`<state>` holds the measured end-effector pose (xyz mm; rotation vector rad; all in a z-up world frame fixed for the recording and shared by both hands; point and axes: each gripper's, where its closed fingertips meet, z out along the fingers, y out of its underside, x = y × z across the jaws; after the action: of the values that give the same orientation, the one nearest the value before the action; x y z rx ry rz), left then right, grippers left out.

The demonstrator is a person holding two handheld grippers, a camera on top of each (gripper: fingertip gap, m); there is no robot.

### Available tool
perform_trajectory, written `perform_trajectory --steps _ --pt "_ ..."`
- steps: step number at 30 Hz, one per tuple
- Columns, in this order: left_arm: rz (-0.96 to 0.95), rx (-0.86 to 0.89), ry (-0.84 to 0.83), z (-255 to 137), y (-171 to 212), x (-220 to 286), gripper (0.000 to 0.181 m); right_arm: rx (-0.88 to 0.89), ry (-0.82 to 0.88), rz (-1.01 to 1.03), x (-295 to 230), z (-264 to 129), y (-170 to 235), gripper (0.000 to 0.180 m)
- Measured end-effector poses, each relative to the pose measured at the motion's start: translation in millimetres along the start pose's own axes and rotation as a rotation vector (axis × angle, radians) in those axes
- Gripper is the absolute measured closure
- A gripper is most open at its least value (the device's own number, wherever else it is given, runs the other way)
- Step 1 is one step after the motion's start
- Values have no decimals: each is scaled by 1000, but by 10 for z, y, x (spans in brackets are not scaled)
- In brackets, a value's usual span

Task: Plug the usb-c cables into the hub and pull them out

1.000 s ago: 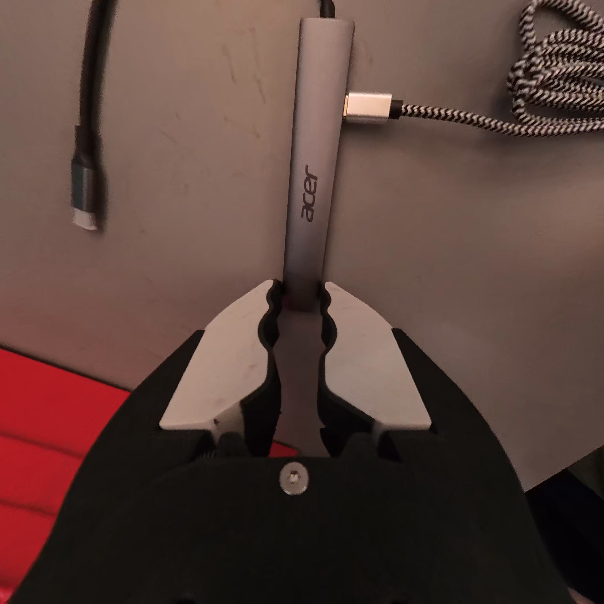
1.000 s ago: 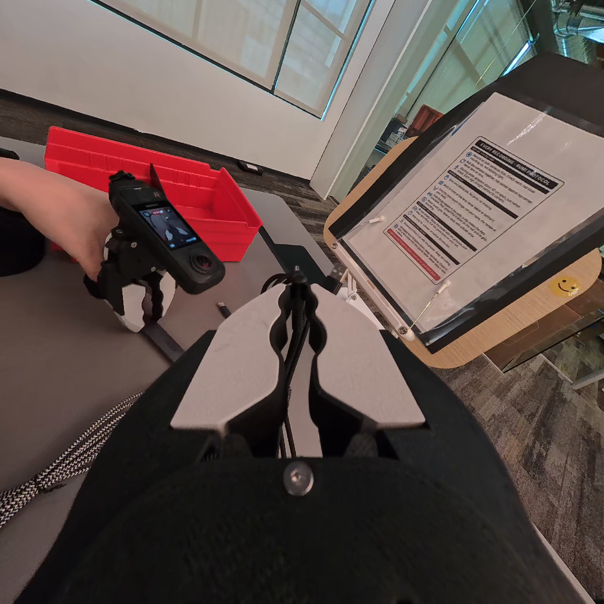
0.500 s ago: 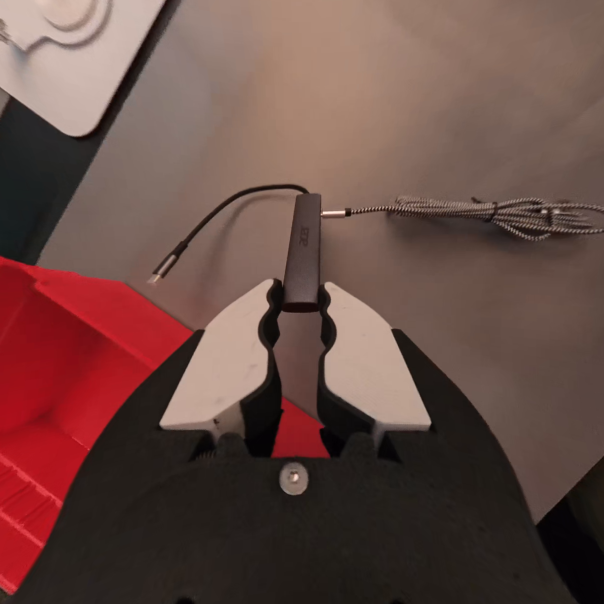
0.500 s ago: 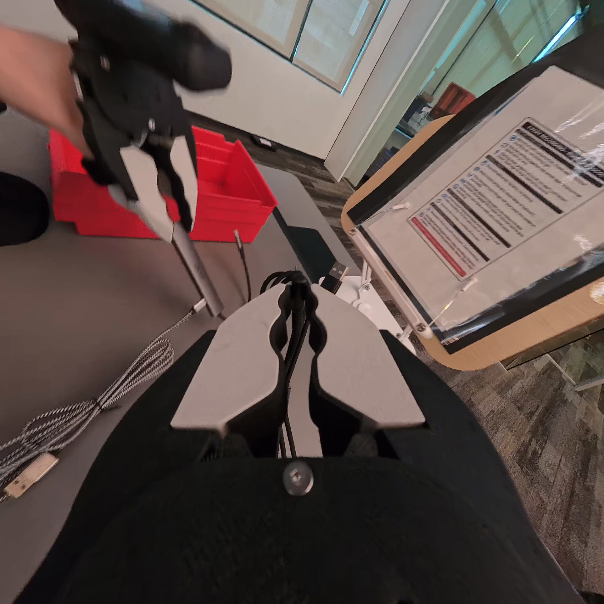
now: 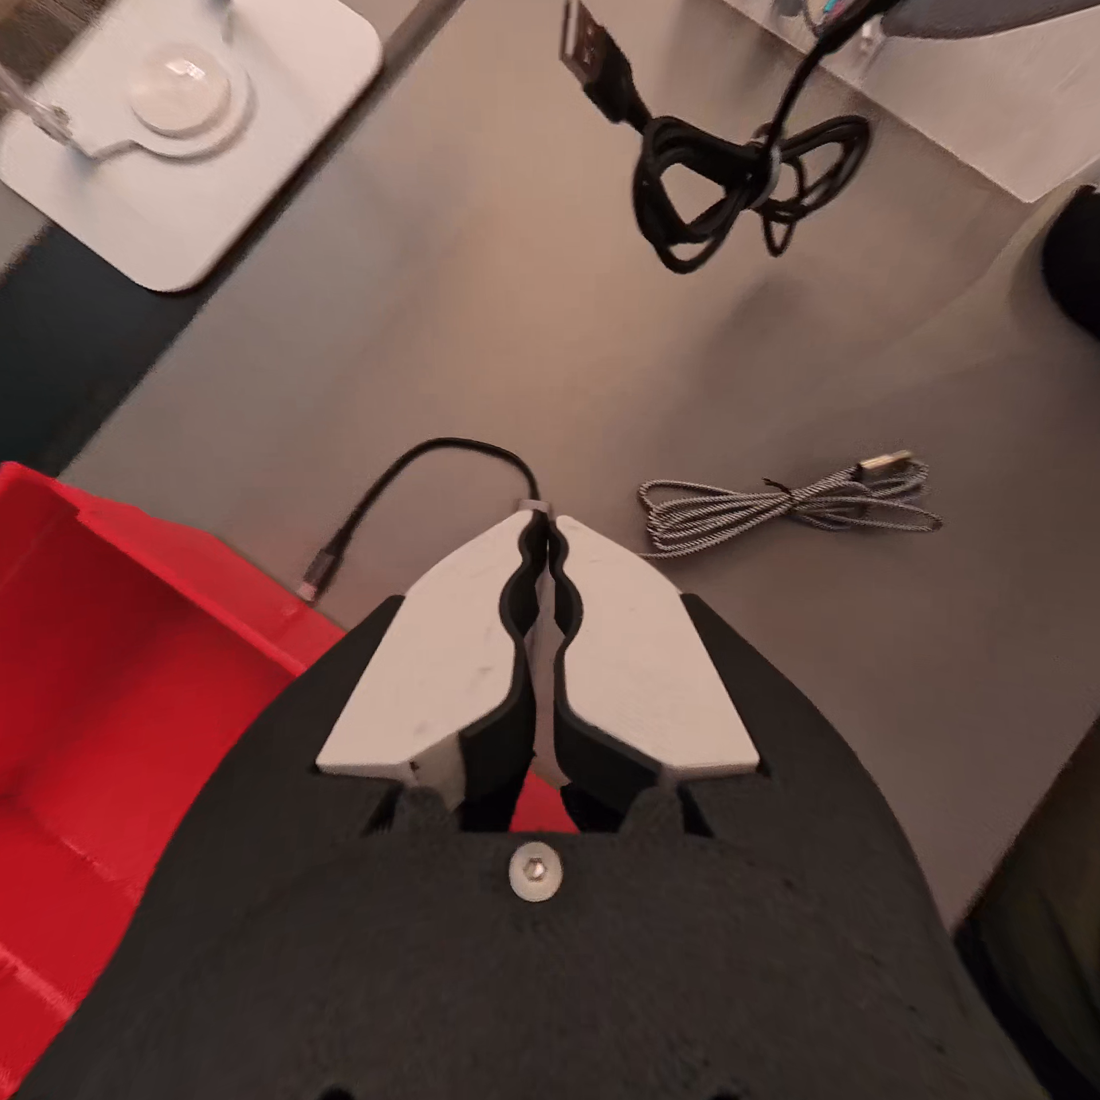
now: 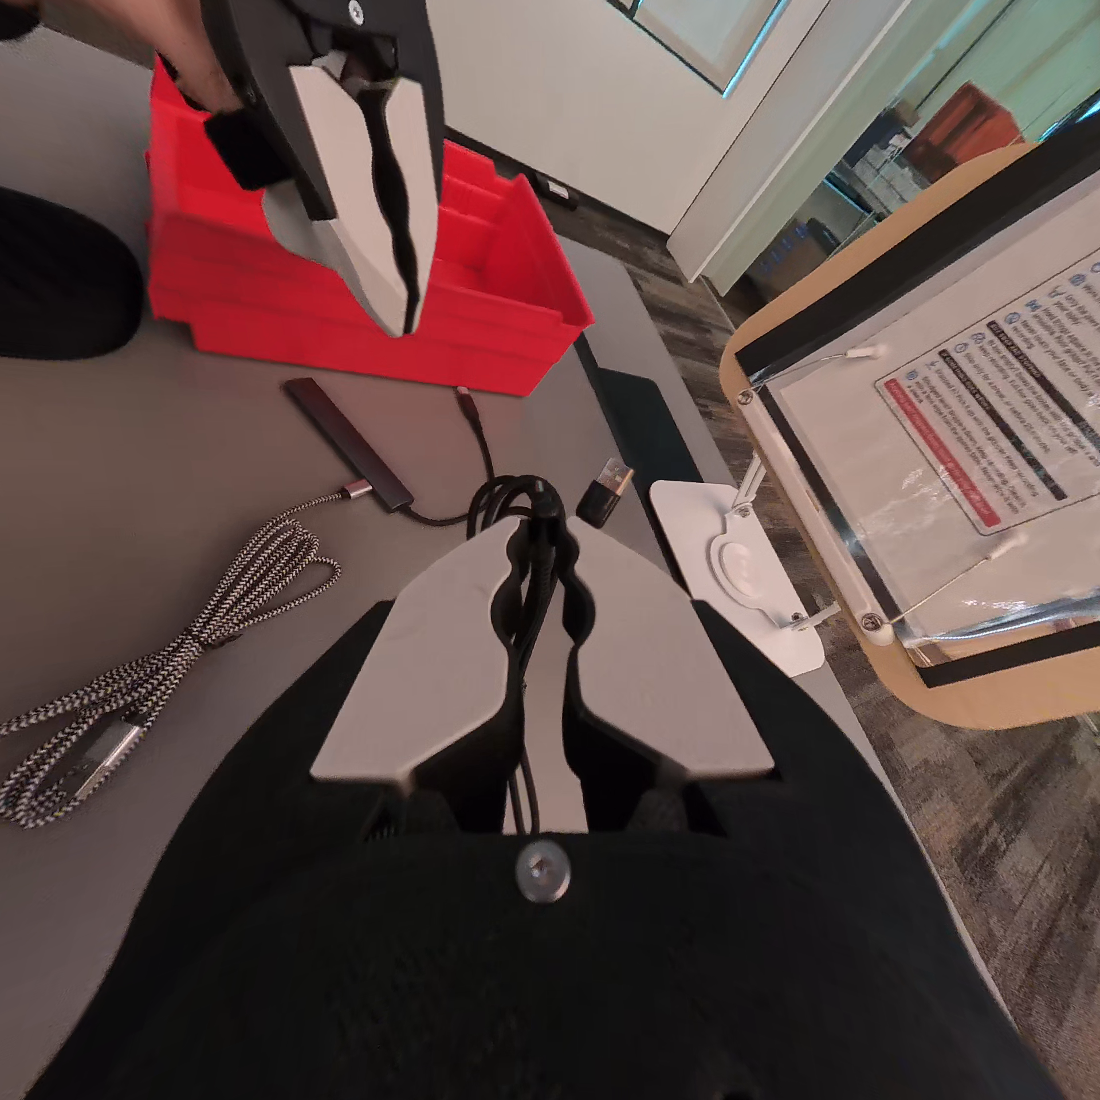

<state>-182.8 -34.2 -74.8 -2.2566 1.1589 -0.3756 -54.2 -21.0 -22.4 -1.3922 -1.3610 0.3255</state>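
Observation:
The grey hub (image 6: 351, 446) lies flat on the grey table (image 6: 178, 452) in front of the red bin. A black-and-white braided cable (image 6: 238, 595) is plugged into the hub's side. My left gripper (image 6: 402, 327) is shut and empty, raised above the hub. In the left wrist view its fingers (image 5: 546, 521) hide the hub except for its far end (image 5: 534, 506). The braided cable (image 5: 791, 506) lies to the right. My right gripper (image 6: 541, 527) is shut on a bundled black cable (image 6: 538, 506), which hangs in the left wrist view (image 5: 744, 172).
A red bin (image 6: 357, 286) stands at the table's far side and shows at the left in the left wrist view (image 5: 119, 625). The hub's own short black lead (image 5: 369, 512) curls beside it. A white stand base (image 6: 738, 565) and a framed sheet (image 6: 952, 446) sit at the right edge. Some 15 centimetres of space lies between my two pairs of fingers. It is some 15 centimetres from my left tips to the hub's own short black lead (image 5: 369, 512).
My left gripper let go of the hub, rose away from the table and shut empty. The hub now lies on the table. My right gripper kept hold of the black cable.

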Motion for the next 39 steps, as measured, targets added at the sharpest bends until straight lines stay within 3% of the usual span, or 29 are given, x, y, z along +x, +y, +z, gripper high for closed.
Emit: perform_trajectory --steps 1,3,7,14,23,36,39 --pt "-19 -29 40 30 46 53 181 -2 -2 1 -4 6 6 171" --pt "-40 -108 60 141 156 110 174 -1 -3 2 -2 7 7 172" --pt "25 -289 -57 531 391 49 147 13 12 1 40 -48 -27 171" --pt "63 -544 -128 857 798 -30 150 57 45 -1 151 -233 -140 172" --pt "-37 -624 -111 901 891 -150 131 77 60 -7 210 -331 -194 171" --pt "-75 -623 -28 958 880 -61 146 103 62 -15 217 -409 -271 171" --pt "-66 -596 5 992 830 12 158 110 66 -13 230 -439 -283 171"
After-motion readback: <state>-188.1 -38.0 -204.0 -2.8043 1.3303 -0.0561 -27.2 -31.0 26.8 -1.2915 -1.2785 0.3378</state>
